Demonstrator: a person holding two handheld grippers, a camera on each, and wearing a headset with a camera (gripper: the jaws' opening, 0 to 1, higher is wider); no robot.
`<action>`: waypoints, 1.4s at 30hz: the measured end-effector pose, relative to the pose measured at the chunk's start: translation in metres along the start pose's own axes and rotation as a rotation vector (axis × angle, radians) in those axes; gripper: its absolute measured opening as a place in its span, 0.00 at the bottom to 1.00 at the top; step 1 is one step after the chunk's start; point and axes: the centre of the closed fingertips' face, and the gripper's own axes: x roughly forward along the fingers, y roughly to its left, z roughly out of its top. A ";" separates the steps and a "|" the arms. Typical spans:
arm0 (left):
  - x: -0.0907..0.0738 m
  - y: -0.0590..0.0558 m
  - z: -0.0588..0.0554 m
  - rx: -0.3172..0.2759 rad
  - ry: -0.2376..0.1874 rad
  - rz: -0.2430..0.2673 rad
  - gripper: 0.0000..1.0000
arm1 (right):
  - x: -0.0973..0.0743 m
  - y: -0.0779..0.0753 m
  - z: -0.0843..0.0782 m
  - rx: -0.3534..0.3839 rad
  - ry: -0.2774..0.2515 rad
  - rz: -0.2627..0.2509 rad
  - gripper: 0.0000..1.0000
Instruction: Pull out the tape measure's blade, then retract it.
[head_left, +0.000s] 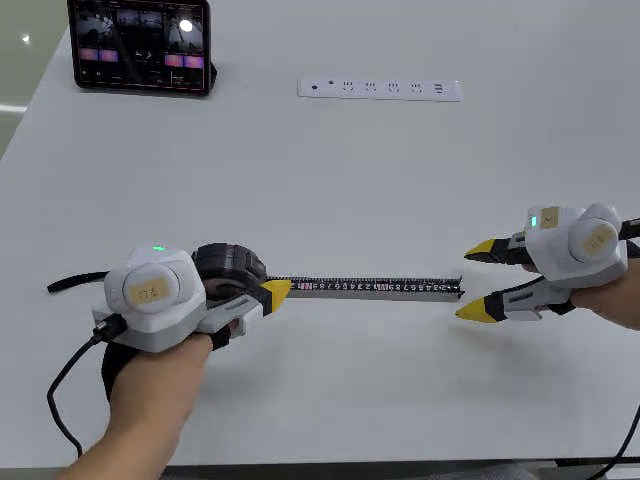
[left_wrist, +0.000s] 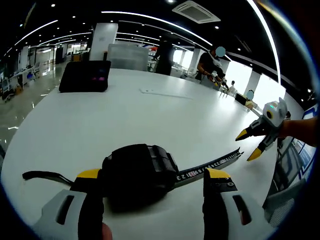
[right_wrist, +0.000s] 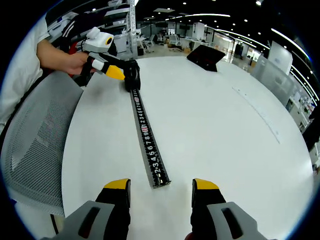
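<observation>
The black tape measure case (head_left: 228, 270) lies on the white table (head_left: 330, 180) at the lower left. Its blade (head_left: 375, 288) is drawn out flat to the right, with numbers showing. My left gripper (head_left: 245, 278) straddles the case (left_wrist: 140, 172) with its jaws wide; the case touches the left finger (left_wrist: 90, 176) and a gap shows before the right finger (left_wrist: 217, 176). My right gripper (head_left: 478, 281) stands open at the blade's free end. In the right gripper view the blade tip (right_wrist: 160, 181) lies just ahead of the open gripper (right_wrist: 161, 186), held by neither finger.
A dark tablet (head_left: 140, 45) stands at the far left and a white power strip (head_left: 380, 89) lies at the back. A black strap (head_left: 75, 283) trails left from the case. A grey mesh chair (right_wrist: 35, 145) stands beside the table's near edge.
</observation>
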 end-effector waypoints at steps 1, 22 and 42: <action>0.000 0.000 0.000 0.003 0.003 0.006 0.78 | 0.000 0.000 0.000 -0.001 0.003 0.004 0.45; 0.005 0.012 -0.001 -0.057 0.009 0.117 0.68 | 0.007 -0.001 -0.002 -0.075 0.060 0.066 0.30; 0.009 0.019 -0.003 -0.081 0.008 0.139 0.62 | 0.011 -0.003 -0.003 -0.107 0.081 0.093 0.22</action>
